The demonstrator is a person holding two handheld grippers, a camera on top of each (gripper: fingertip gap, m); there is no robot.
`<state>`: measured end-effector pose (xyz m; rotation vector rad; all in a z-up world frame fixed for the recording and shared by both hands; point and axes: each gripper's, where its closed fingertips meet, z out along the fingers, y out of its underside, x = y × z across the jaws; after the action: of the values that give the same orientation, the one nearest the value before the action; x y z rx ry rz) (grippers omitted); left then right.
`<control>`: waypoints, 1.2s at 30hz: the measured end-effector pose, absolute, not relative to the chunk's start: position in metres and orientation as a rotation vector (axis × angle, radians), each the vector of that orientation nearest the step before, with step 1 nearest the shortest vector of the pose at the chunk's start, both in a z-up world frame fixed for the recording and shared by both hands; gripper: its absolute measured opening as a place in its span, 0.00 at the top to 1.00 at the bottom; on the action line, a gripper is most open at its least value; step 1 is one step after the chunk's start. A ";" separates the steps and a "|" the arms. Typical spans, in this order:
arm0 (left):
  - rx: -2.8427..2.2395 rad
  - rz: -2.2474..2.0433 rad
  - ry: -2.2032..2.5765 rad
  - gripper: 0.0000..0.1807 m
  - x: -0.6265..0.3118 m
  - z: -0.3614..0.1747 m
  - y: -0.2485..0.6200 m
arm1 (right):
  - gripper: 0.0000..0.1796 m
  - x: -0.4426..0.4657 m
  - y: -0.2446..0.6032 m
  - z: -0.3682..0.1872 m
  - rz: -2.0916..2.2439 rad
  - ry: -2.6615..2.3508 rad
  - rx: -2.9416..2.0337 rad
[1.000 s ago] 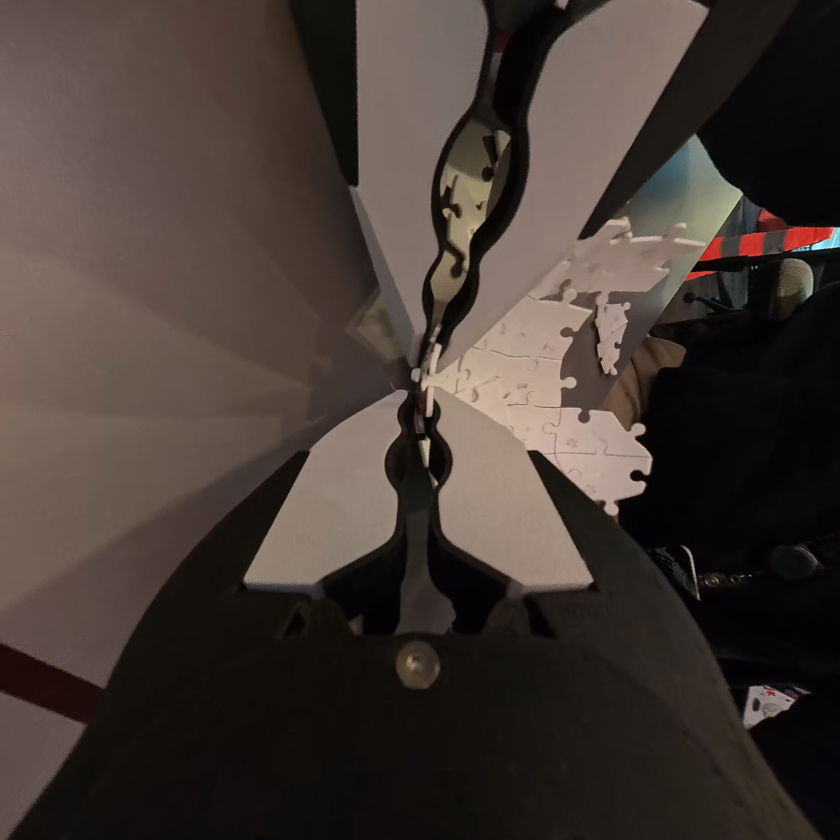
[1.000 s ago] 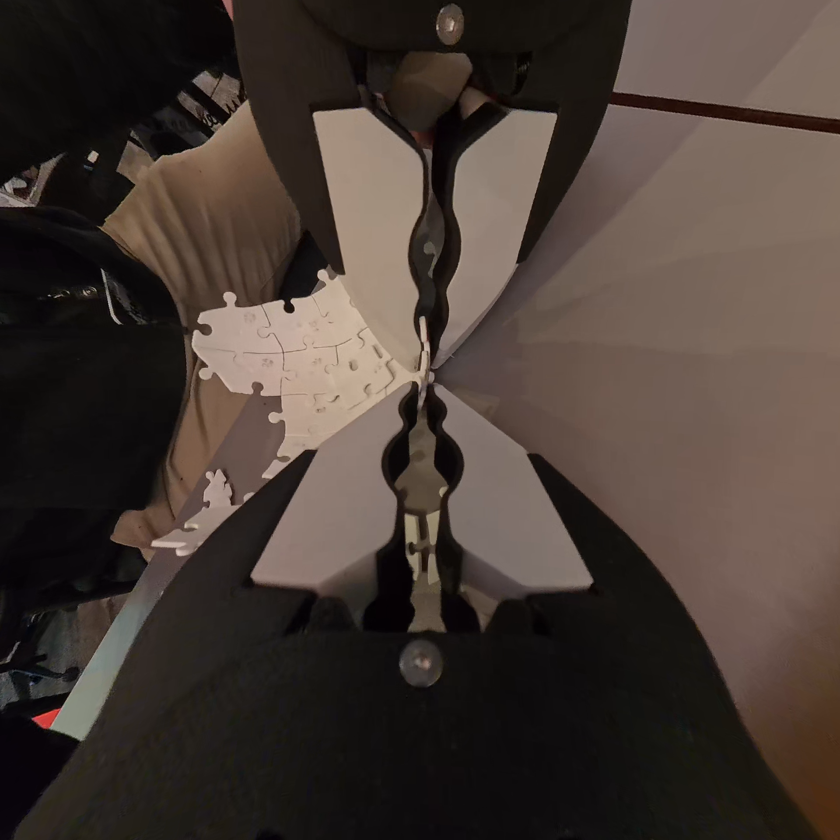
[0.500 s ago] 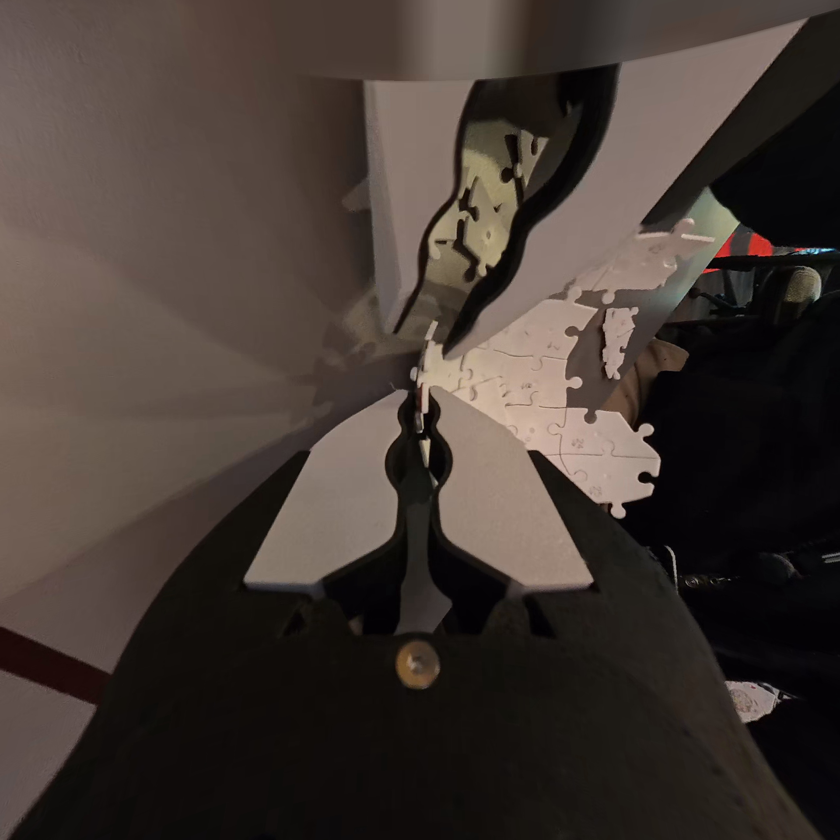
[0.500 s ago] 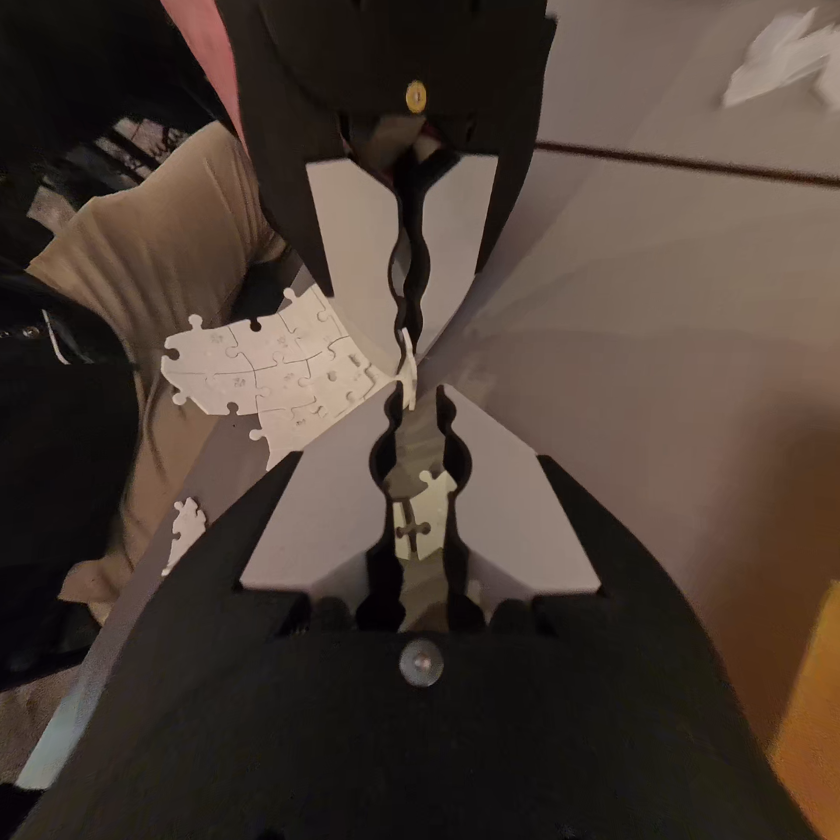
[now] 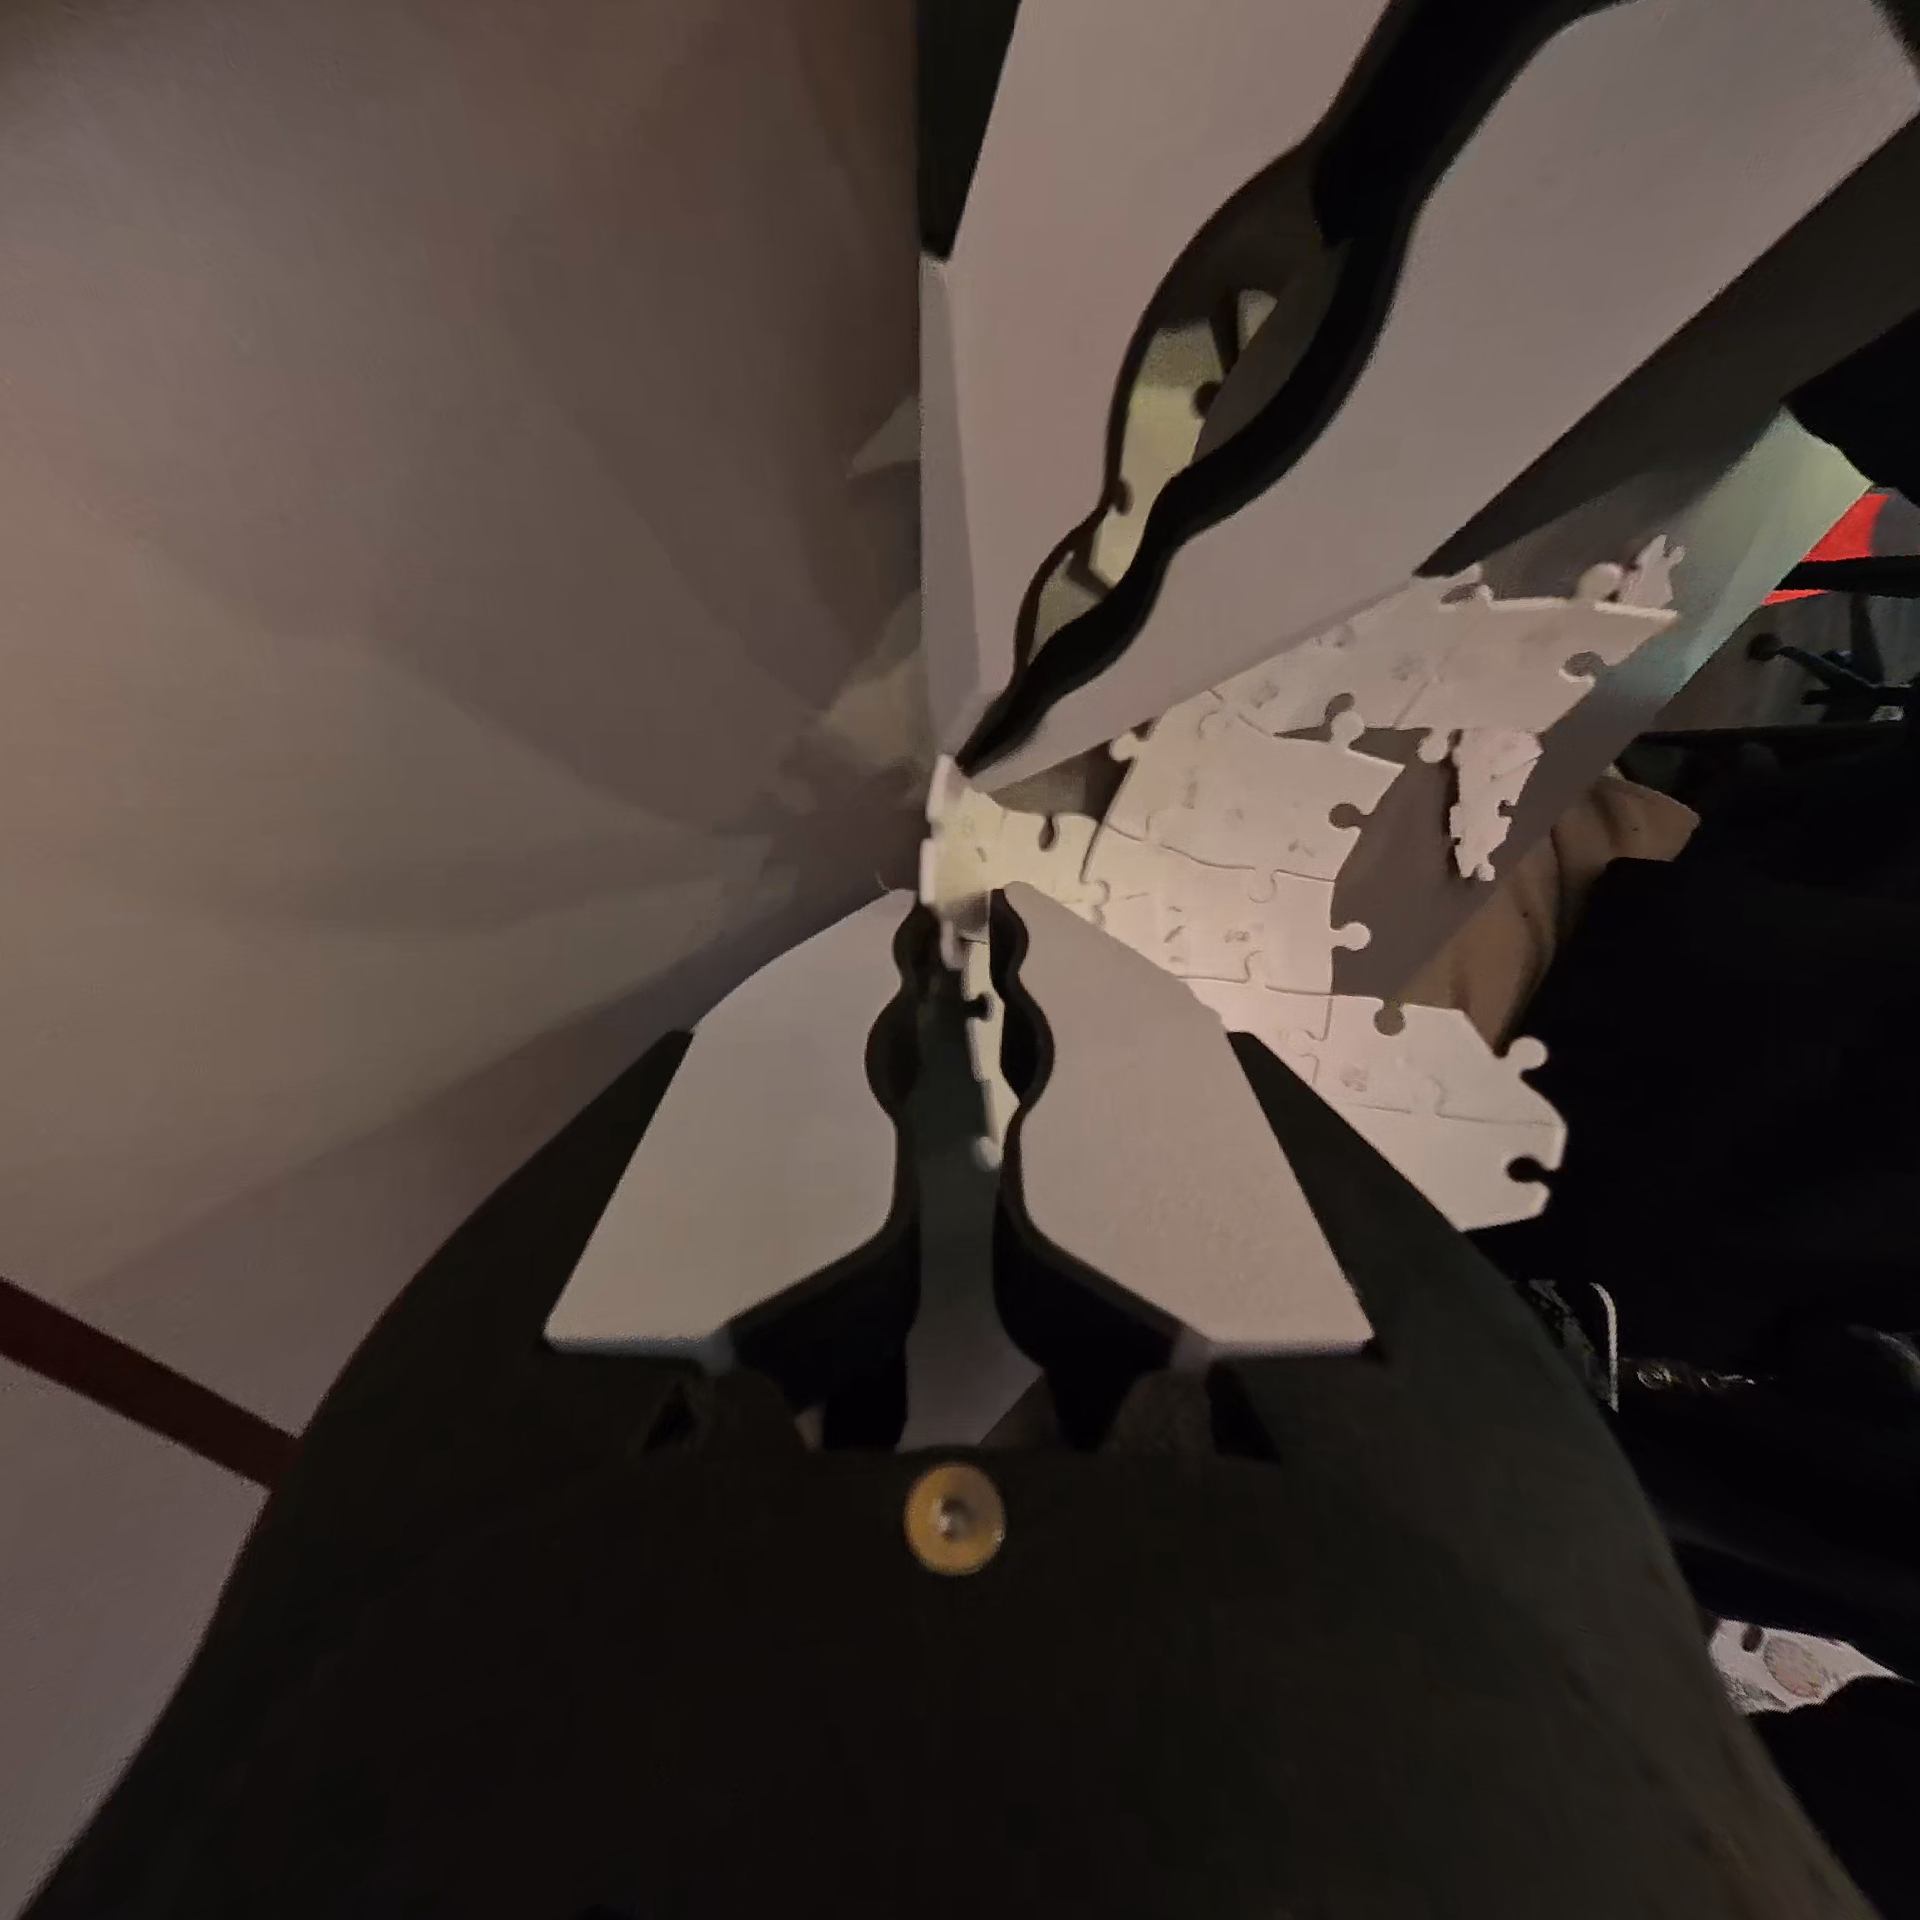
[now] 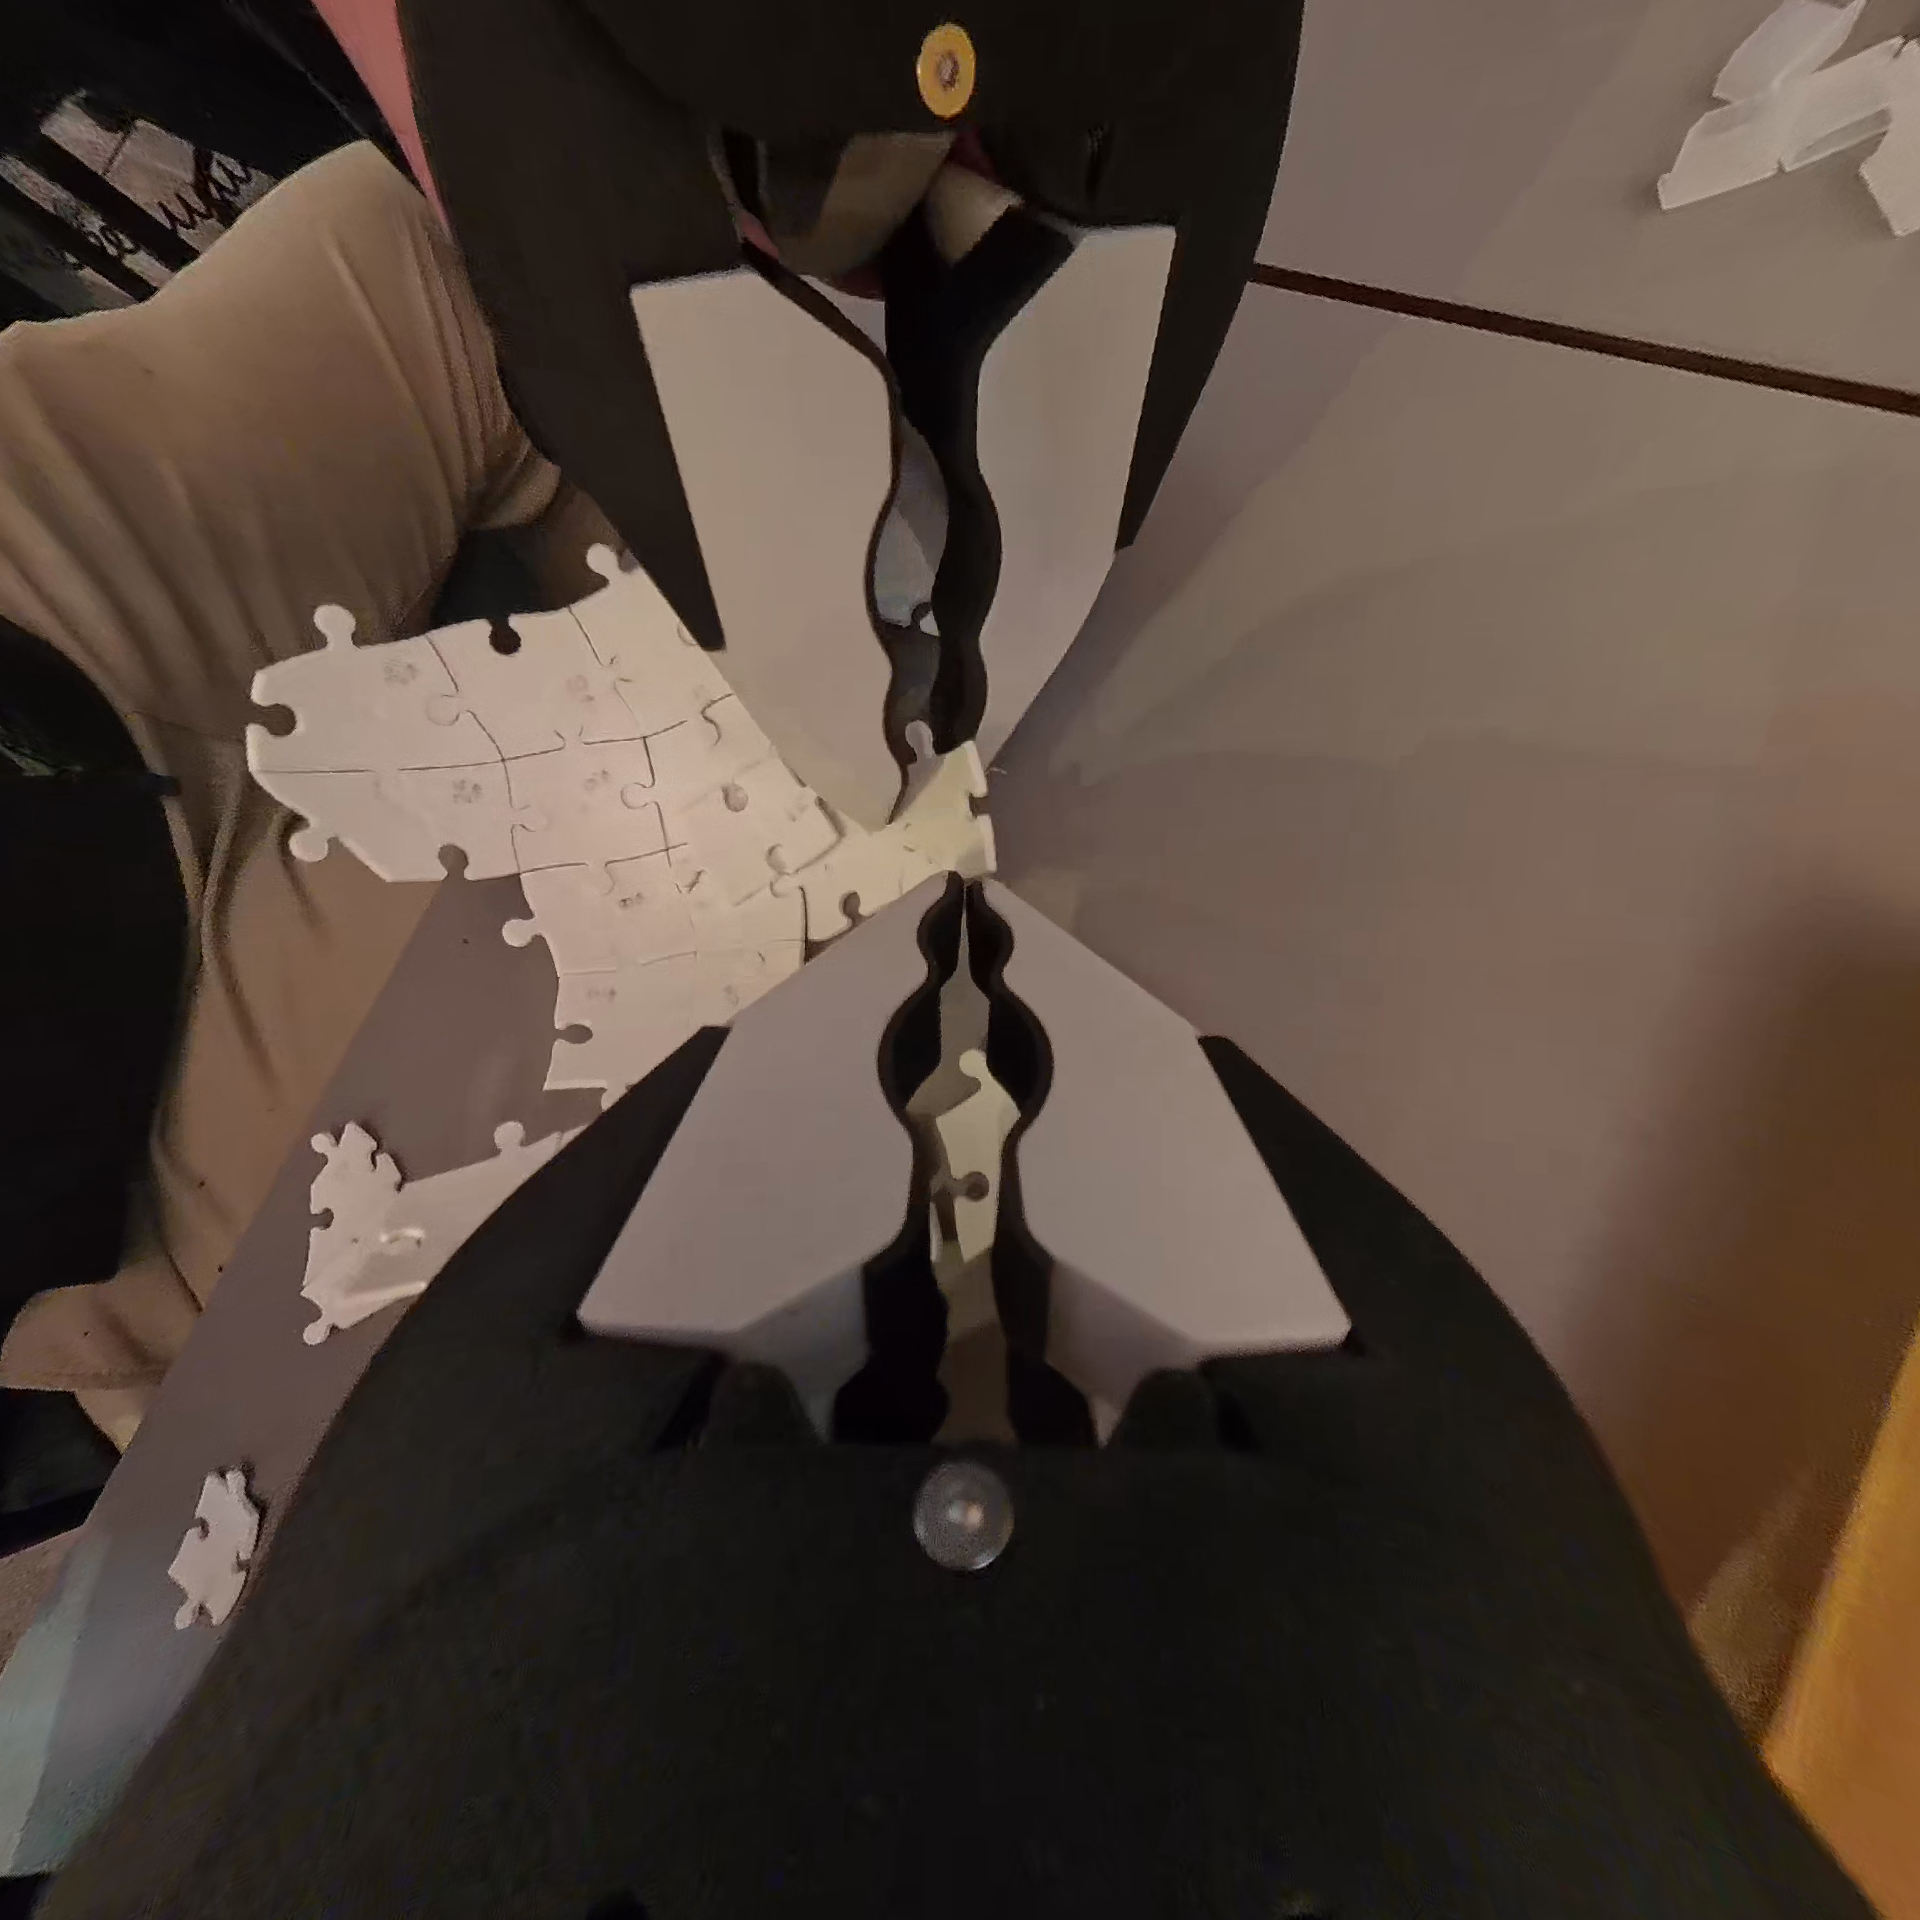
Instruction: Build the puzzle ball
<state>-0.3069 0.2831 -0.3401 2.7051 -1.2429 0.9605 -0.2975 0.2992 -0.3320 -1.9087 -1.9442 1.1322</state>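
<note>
A curved white section of joined puzzle pieces (image 5: 1236, 883) hangs in the air between the two grippers; it also shows in the right wrist view (image 6: 582, 790). My left gripper (image 5: 956, 909) is shut on the section's edge, and a white strip of it shows between the fingers. In the right wrist view the left gripper (image 6: 920, 784) comes down from the top. My right gripper (image 6: 956, 883) is shut, its tips against the section's end piece (image 6: 940, 826); I see no piece between them. In the left wrist view the right gripper (image 5: 966, 764) reaches in from above.
Loose white pieces (image 6: 353, 1226) lie on the grey table (image 6: 1455, 727) near its edge, with more at the far right (image 6: 1818, 114). A dark red line (image 6: 1558, 332) crosses the table. A person in beige clothing (image 6: 208, 416) is close behind the section. My two grippers' fingertips are within a few centimetres of each other.
The right gripper opened and let go of the section's edge half a second ago, and has now shut again at the end piece. The section has turned to show more of its face.
</note>
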 end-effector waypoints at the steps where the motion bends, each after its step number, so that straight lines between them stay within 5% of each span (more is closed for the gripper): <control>1: 2.716 0.940 -1.249 0.94 -0.308 -0.340 0.284 | 1.00 -0.298 0.299 -0.333 1.131 -1.944 -1.909; 12: 2.826 0.702 -1.337 0.87 -0.320 -0.340 0.288 | 1.00 -0.301 0.295 -0.330 1.111 -1.956 -1.895; 29: 2.858 0.492 -1.449 0.91 -0.323 -0.343 0.291 | 0.92 -0.304 0.301 -0.321 0.961 -1.941 -1.882; 36: 2.847 0.509 -1.451 0.91 -0.323 -0.343 0.291 | 1.00 -0.303 0.279 -0.303 1.141 -1.985 -1.792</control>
<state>-0.3231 0.2911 -0.3431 2.8468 -1.4511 0.5086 -0.3034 0.2791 -0.3028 -1.7925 -1.9853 1.1412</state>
